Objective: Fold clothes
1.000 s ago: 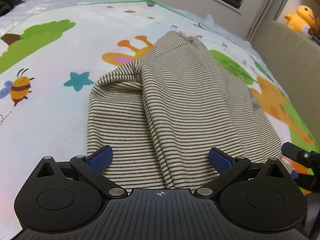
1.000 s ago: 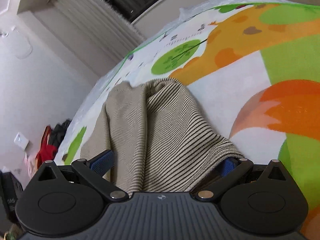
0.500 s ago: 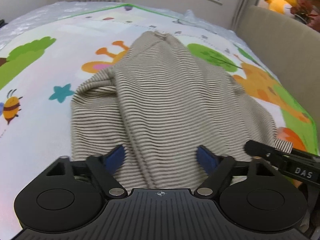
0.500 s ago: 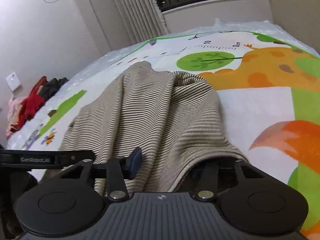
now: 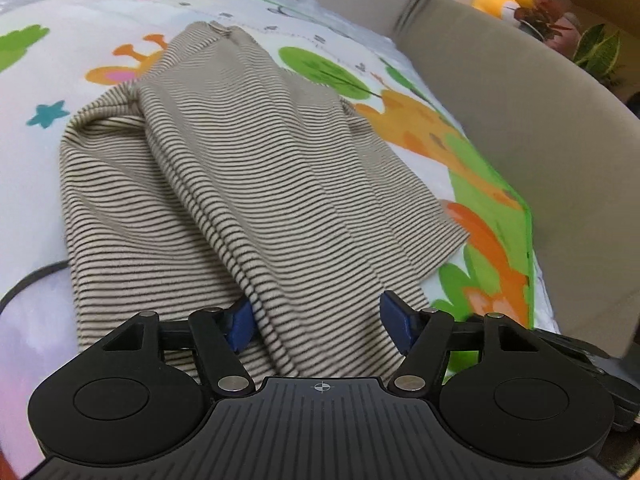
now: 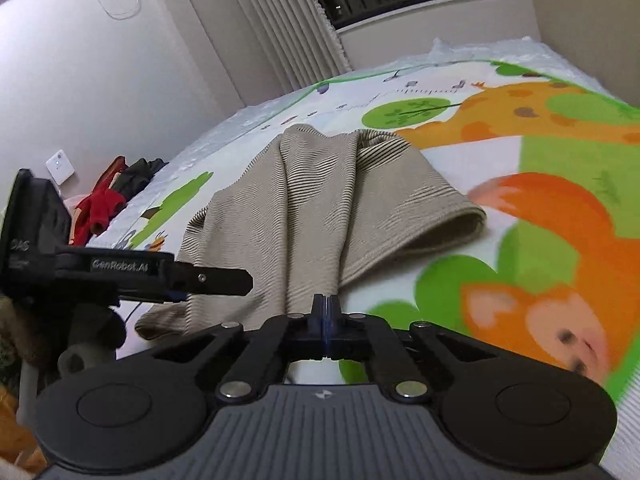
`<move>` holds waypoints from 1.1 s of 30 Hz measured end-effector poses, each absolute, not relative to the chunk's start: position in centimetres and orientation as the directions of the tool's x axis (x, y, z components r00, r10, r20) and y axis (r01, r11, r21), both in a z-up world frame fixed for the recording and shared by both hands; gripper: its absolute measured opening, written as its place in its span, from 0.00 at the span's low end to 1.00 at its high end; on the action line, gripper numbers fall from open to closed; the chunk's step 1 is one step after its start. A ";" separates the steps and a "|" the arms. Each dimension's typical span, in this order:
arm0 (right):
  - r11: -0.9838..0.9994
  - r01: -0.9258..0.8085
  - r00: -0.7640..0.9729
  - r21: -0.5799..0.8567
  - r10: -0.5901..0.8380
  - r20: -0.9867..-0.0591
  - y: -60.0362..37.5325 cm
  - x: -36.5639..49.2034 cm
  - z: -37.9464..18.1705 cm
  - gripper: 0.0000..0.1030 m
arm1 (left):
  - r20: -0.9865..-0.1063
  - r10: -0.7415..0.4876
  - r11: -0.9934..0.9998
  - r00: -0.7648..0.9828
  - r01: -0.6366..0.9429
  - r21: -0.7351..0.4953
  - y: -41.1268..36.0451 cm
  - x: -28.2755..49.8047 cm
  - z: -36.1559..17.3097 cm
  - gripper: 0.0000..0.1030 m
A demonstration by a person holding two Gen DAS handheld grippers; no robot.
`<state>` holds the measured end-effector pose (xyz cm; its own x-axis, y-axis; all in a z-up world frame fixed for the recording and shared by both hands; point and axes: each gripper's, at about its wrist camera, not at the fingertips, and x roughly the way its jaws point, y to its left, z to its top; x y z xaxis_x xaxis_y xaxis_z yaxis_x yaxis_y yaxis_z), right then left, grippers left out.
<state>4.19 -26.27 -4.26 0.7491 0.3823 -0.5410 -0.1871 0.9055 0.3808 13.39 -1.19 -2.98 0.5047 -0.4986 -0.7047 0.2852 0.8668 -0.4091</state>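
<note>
Left wrist view: the left gripper [image 5: 322, 320] has its blue fingers [image 5: 240, 322] spread wide, a ridge of the striped garment [image 5: 248, 168] lying between them, ungripped. Right wrist view: the right gripper [image 6: 325, 312] has its fingers pressed together, apparently pinching the garment's near edge. The garment lies rumpled across a cartoon-printed play mat [image 5: 80, 40] beside a beige headboard [image 5: 520, 120].

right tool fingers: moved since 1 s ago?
Yes. The right tool has shut: its blue pads, earlier spread around the striped garment's near edge, now meet at the centre, apparently pinching that edge.
</note>
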 end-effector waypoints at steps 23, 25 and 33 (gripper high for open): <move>0.936 -0.296 0.736 0.191 0.351 -0.579 -18.4 6.1 -1.3 0.08 | -0.612 -0.335 0.939 0.717 0.312 -0.148 3.1 11.3 0.9 0.94; 0.931 -0.280 0.760 0.233 0.363 -0.539 -19.6 6.2 0.7 0.08 | -0.586 -0.360 0.927 0.726 0.349 -0.136 2.8 10.7 1.0 0.96; 0.870 -0.309 0.789 0.385 0.460 -0.408 -21.6 7.0 6.7 0.07 | -0.387 -0.364 0.781 0.847 0.504 0.369 -4.1 6.6 -0.5 1.00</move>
